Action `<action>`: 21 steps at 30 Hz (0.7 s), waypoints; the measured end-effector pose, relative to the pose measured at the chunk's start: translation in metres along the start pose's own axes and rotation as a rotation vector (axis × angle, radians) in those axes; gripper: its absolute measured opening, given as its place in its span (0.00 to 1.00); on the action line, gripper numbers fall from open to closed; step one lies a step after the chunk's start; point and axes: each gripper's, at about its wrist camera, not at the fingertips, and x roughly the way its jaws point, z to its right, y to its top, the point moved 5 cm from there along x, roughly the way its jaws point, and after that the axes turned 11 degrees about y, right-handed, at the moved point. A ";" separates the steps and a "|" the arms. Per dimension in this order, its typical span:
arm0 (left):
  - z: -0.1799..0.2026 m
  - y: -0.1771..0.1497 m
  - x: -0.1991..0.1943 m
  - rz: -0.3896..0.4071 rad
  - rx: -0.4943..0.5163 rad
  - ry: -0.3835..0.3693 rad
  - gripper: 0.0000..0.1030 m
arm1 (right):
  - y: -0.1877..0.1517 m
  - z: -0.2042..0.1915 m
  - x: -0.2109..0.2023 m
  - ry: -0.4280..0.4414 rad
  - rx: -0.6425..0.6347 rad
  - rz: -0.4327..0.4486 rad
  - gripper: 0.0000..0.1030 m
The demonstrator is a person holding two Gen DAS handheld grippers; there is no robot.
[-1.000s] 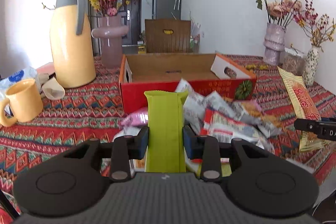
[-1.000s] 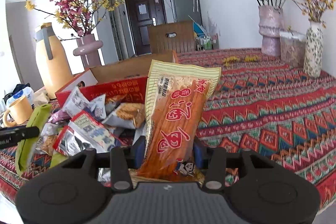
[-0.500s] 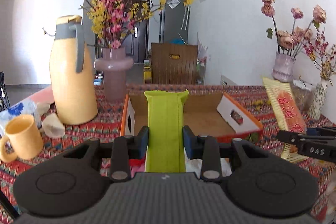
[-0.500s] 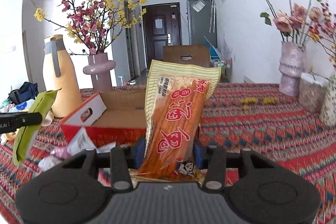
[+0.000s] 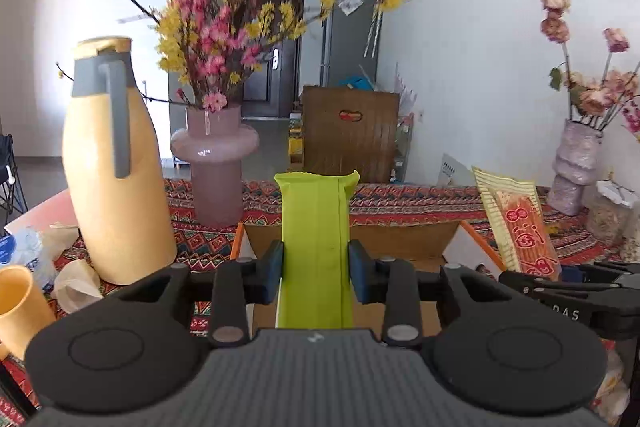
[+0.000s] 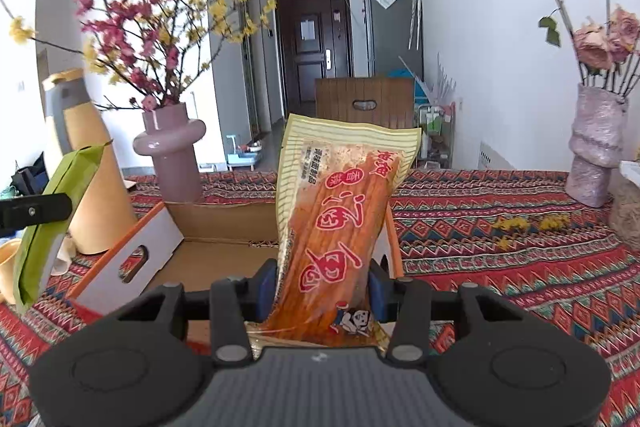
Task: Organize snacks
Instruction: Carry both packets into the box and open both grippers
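My left gripper is shut on a lime green snack packet held upright over the open cardboard box. My right gripper is shut on a yellow and orange spicy-strip packet, also held above the box. The box looks empty where its floor shows. The green packet also shows at the left of the right wrist view, and the orange packet at the right of the left wrist view. The snack pile is hidden below both views.
A tall yellow thermos and a mauve vase of blossoms stand left and behind the box. A yellow mug sits at far left. Vases of dried roses stand on the right of the patterned tablecloth.
Both grippers have risen and moved forward from the snack pile to above the box, each keeping its packet. The pile has dropped out of view.
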 end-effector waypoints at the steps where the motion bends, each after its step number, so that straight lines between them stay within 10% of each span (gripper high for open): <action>1: 0.001 0.001 0.009 -0.009 0.000 0.007 0.33 | 0.002 0.000 0.008 0.002 0.003 -0.011 0.43; 21: -0.005 -0.037 0.095 -0.143 -0.063 0.002 0.40 | -0.026 0.009 0.104 0.044 0.035 -0.132 0.51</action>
